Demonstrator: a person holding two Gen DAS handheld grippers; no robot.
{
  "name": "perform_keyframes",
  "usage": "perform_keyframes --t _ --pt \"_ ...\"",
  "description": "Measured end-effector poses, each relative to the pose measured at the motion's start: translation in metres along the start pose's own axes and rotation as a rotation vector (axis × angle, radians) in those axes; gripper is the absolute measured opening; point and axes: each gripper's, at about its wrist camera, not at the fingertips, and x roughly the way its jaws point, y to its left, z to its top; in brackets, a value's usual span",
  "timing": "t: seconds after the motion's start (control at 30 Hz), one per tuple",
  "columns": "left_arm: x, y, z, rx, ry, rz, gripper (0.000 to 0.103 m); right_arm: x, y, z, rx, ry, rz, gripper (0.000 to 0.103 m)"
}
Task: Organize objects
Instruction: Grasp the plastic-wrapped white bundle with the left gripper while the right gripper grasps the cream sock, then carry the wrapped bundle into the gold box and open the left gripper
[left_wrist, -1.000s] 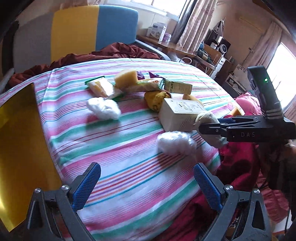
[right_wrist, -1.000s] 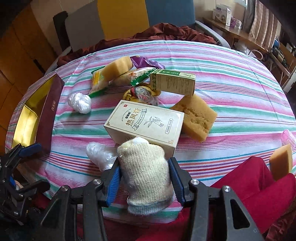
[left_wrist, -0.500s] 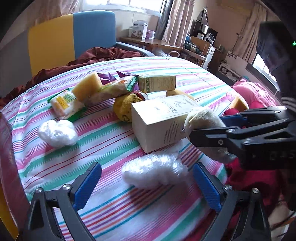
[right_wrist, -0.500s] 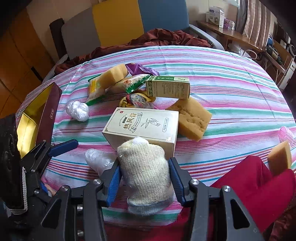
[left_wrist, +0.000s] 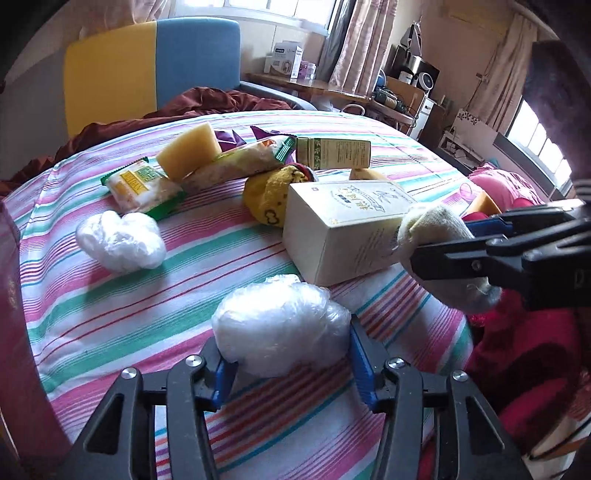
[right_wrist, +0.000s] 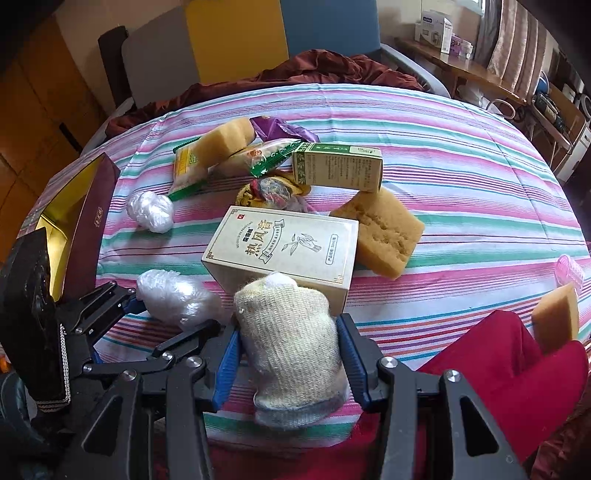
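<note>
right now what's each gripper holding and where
Right gripper: cream sock, pinched across its middle. Left gripper: jaws just closed on the plastic wad's near end.

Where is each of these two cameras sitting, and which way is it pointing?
Left wrist view: behind the left tongs, facing down across the striped bed; they pinch a plastic wad, having just closed on it.
Right wrist view: behind the right tongs, facing steeply down; they grip a rolled sock. A red sleeve shows.
Shared: the beige box, and each other's tongs.

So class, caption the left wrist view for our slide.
Left gripper fingers closing around a crumpled plastic bag on the striped tablecloth.
</note>
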Motion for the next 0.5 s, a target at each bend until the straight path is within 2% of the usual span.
perform_keyframes --t 0.2,0.3,0.5 --pt "-0.016 0.006 -0.012 -0.006 -0.009 0.046 0.052 0.006 0.010 -0.002 -0.080 0.057 0.045 0.050" --pt "-0.029 0.015 -0.016 -0.033 -0.014 0.070 0.052 0.009 0.015 -0.002 -0.116 0.079 0.030 0.050" --pt "-0.080 0.034 -0.019 -0.070 -0.091 0.124 0.052 0.009 0.016 -0.002 -0.119 0.078 0.011 0.050"
